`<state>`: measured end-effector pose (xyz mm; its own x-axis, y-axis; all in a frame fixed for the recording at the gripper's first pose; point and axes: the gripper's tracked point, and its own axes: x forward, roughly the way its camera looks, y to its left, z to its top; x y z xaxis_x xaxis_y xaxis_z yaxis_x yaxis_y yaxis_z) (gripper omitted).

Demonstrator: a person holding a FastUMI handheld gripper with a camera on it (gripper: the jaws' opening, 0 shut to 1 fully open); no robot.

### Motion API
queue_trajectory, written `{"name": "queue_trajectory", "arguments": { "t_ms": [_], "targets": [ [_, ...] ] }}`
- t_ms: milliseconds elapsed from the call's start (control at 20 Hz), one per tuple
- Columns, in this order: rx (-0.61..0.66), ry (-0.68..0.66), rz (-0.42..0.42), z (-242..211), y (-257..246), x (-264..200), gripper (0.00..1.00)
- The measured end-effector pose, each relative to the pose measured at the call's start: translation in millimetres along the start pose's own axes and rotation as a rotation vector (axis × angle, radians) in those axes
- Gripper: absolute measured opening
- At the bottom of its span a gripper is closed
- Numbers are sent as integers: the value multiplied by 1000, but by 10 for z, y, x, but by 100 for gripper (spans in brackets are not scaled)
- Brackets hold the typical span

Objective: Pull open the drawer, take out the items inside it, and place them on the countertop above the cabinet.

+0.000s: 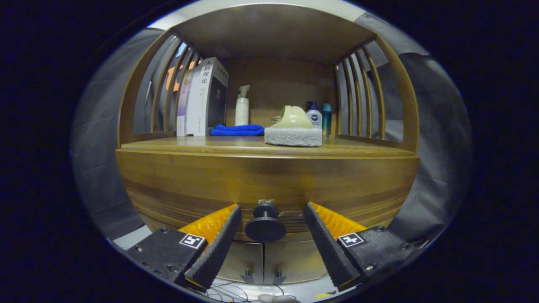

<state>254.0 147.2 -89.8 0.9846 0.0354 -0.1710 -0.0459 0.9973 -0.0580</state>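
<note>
A wooden cabinet fills the view, its drawer front (265, 185) closed under the countertop (189, 145). A round black knob (265, 227) sticks out of the drawer front, low and centred. My gripper (269, 212) is open, and the knob sits between its two black ribbed fingers (219, 244) with a gap on each side. Neither finger touches the knob. On the countertop stands a grey sponge block with a pale green handle (293, 130). The drawer's inside is hidden.
Upright books (206, 97) stand at the countertop's left, a folded blue cloth (238, 130) beside them. A white pump bottle (242, 107) and two small bottles (318, 115) stand at the back. Slatted wooden sides (362, 92) enclose the shelf. Two lower cabinet doors (263, 261) lie beneath the drawer.
</note>
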Motion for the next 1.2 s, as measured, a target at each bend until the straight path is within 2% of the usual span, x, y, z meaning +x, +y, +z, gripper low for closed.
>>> {"name": "queue_trajectory", "arguments": {
  "t_ms": [150, 250, 400, 600, 800, 1200],
  "targets": [
    [7, 39, 6, 20, 7, -26, 100],
    [2, 55, 39, 24, 16, -71, 100],
    [-10, 16, 48, 174, -65, -297, 100],
    [-8, -45, 89, 357, -171, -857, 100],
    [8, -96, 95, 407, -409, -1473, 100],
    [68, -121, 42, 305, -919, -2281, 100]
  ]
}}
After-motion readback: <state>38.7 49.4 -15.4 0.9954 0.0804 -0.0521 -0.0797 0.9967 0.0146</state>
